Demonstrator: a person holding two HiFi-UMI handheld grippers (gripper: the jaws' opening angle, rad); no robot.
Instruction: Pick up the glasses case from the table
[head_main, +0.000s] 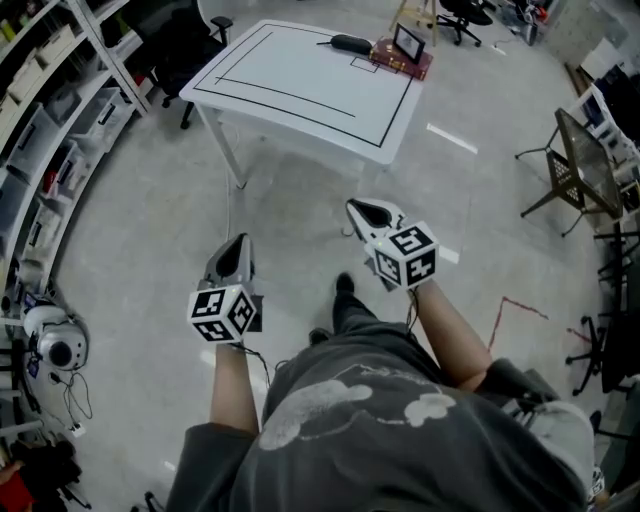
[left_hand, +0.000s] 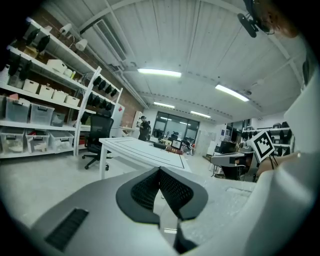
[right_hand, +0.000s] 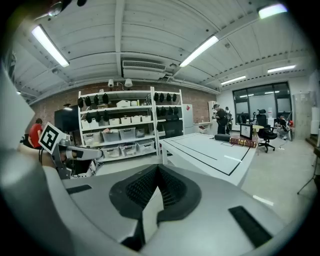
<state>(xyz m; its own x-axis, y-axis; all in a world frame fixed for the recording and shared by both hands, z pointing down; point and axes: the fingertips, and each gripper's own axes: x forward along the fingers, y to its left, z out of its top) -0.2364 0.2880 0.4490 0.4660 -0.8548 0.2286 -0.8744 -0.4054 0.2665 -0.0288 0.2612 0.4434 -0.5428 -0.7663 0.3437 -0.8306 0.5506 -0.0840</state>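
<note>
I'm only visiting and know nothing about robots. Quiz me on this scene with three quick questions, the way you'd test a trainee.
1. True or false: the glasses case has already been picked up.
2. Where on the table does the glasses case lie? A) near edge B) far edge, beside the red book C) middle
3. How do the jaws of the left hand-held gripper and the right hand-held gripper stand?
Key: 1 false; 2 B; 3 both shut, nothing between them.
</note>
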